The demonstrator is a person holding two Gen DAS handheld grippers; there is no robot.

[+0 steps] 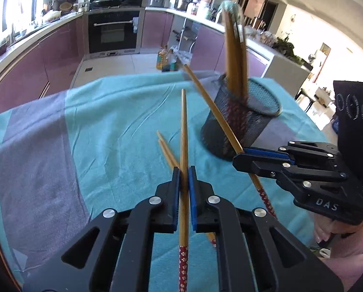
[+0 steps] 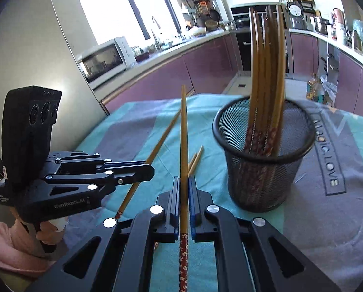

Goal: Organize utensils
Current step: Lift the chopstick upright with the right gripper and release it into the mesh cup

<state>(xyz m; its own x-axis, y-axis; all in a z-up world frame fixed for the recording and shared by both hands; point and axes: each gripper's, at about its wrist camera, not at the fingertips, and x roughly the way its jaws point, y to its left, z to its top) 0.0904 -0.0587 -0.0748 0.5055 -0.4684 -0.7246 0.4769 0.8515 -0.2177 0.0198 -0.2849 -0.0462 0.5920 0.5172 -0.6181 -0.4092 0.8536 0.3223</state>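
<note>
Several chopsticks (image 2: 266, 73) are standing in the mesh cup (image 2: 262, 170); both grippers (image 1: 184, 177) (image 2: 184, 187) are each clamping one chopstick; seemingly two are lying loose (image 2: 195, 160) on the cloth.

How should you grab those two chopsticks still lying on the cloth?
The loose pair lies flat on the cloth beside the cup, touching side by side. Come straight down from above, jaws across both sticks, near their middle. Only the tips show, so the best spot is a guess. Both the left gripper and right gripper already hold a chopstick each.
</note>
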